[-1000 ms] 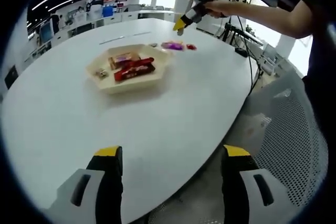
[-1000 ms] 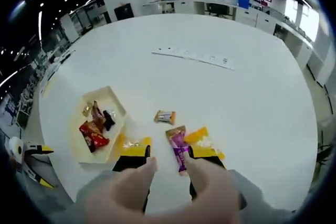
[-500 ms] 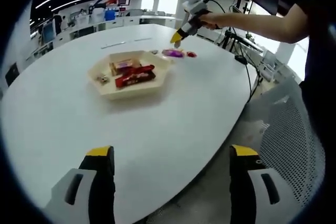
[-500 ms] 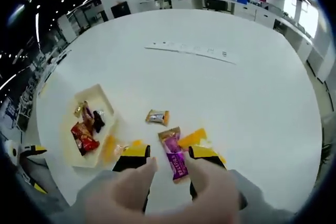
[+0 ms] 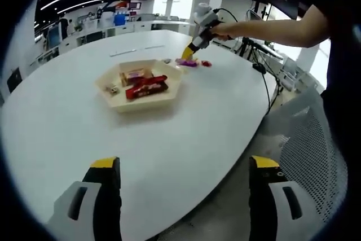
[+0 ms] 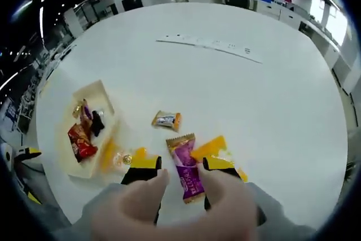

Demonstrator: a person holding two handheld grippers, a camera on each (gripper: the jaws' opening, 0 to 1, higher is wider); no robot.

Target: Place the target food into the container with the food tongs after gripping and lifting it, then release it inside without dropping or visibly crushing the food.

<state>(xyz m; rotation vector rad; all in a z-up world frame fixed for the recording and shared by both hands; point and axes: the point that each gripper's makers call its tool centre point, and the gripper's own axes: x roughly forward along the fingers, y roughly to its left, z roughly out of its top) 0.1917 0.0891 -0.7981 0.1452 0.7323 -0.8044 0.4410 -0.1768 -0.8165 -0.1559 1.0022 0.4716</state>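
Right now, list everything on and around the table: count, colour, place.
Table: one, white, round.
Tray: one, beige, hexagonal, mid-table, holding wrapped snacks.
Red snack: one, in the tray.
Purple snack: one, on the table between the right jaws.
Yellow packet: one, beside the purple snack.
Small candy: one, orange-ended, beyond the purple snack.
Strip: one, white, far side.
Chair: one, mesh, at the table edge.
Left gripper: open, at the table edge.
Right gripper: open, astride the purple snack.
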